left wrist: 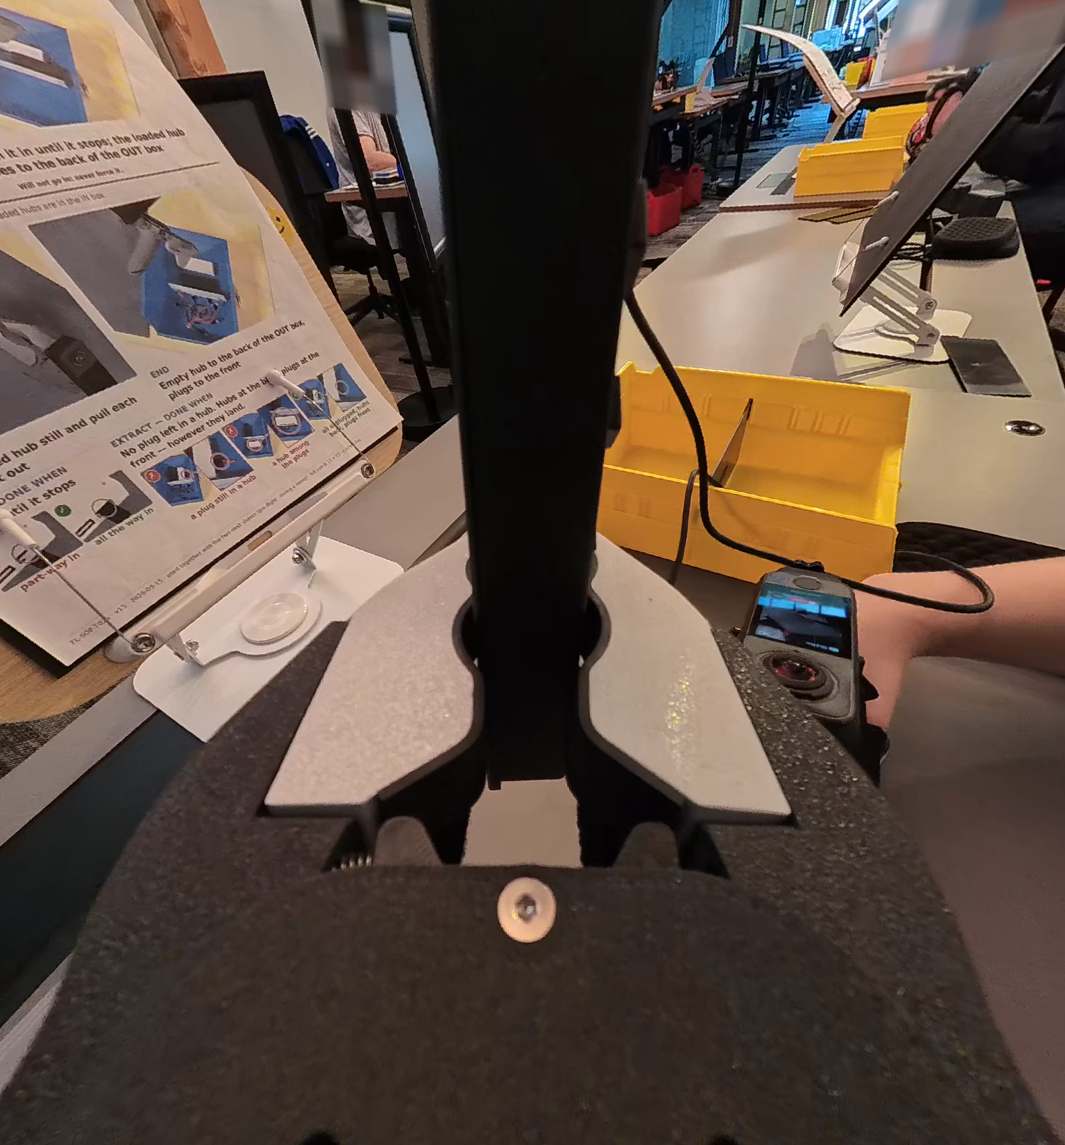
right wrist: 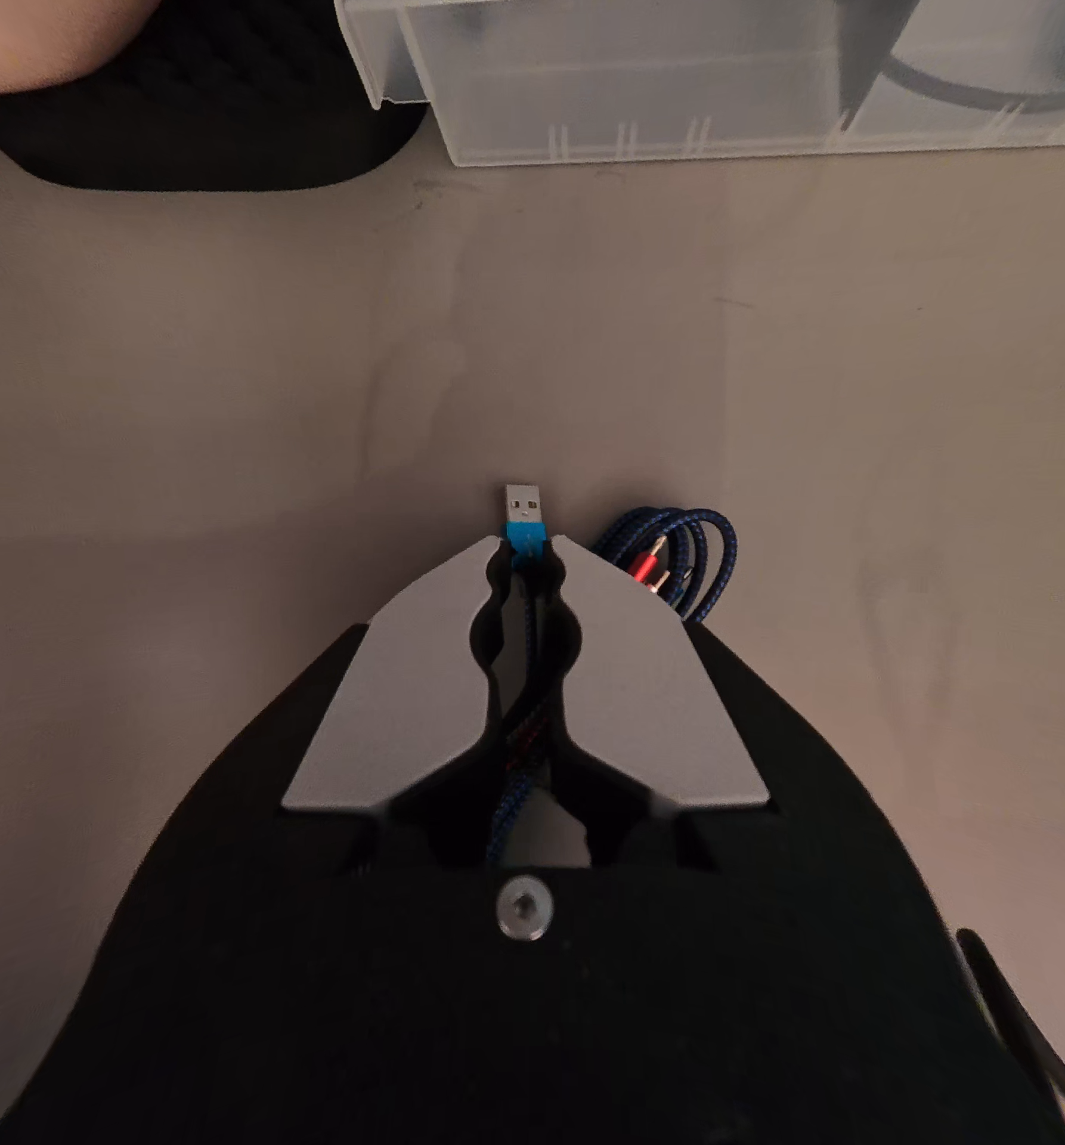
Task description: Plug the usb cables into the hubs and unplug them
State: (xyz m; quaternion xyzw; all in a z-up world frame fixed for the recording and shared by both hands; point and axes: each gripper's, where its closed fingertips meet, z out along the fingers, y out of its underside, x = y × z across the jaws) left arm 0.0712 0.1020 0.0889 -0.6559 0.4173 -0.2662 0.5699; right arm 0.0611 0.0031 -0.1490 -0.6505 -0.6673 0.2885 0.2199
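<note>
My left gripper [left wrist: 530,557] is shut on a long black USB hub [left wrist: 536,310], which stands up out of the fingers and fills the middle of the left wrist view. My right gripper [right wrist: 525,542] is shut on the blue plug [right wrist: 525,539] of a blue braided USB cable; the plug's metal tip [right wrist: 524,503] sticks out in front, over the grey table [right wrist: 270,372]. The rest of the cable [right wrist: 679,557] is coiled to the right of the fingers, with red connectors in the coil. The hub's ports are hidden.
A yellow bin [left wrist: 753,471] with a divider stands behind the hub. An instruction sheet on a white stand [left wrist: 146,372] is at the left. A clear plastic bin [right wrist: 641,93] and a black pad [right wrist: 195,124] lie ahead of the right gripper. A person's forearm [left wrist: 982,613] shows at the right. About 25 cm separates my left fingertips from my right.
</note>
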